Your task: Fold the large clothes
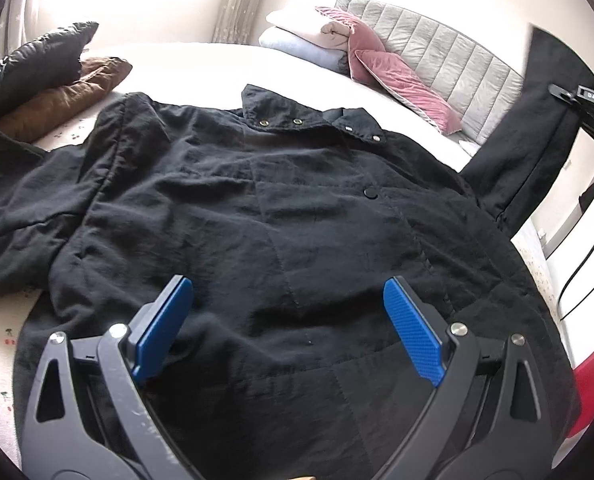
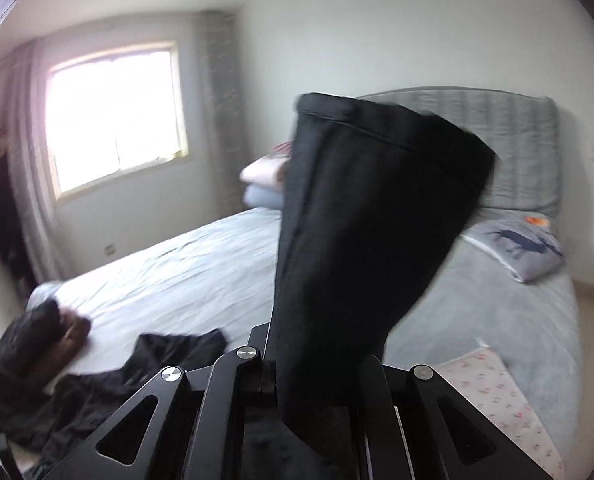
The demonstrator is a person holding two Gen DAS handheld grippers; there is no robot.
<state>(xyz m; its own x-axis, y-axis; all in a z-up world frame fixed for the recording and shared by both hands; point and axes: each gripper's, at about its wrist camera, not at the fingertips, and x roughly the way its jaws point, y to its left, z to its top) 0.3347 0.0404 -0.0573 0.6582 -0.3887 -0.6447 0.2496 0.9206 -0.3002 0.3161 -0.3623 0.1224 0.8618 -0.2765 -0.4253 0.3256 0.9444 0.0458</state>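
Note:
A large black coat (image 1: 281, 216) lies spread flat on the bed, collar with snap buttons toward the headboard. My left gripper (image 1: 289, 320) hovers open over the coat's lower front, its blue pads (image 1: 165, 324) wide apart with nothing between them. The coat's right sleeve (image 1: 537, 132) is lifted off the bed at the right edge, where a hand holds my right gripper (image 1: 565, 96). In the right wrist view that gripper (image 2: 321, 360) is shut on the black sleeve (image 2: 369, 220), which stands up in front of the lens with its cuff at the top. The left sleeve (image 1: 21, 200) lies out to the left.
A black and a brown folded garment (image 1: 49, 80) sit at the bed's far left. Folded pink and blue clothes (image 1: 305, 36) and a pink cushion (image 1: 401, 76) lie by the grey headboard (image 1: 449, 64). A grey pillow (image 2: 517, 248) rests on the bed; a window (image 2: 113, 116) is behind.

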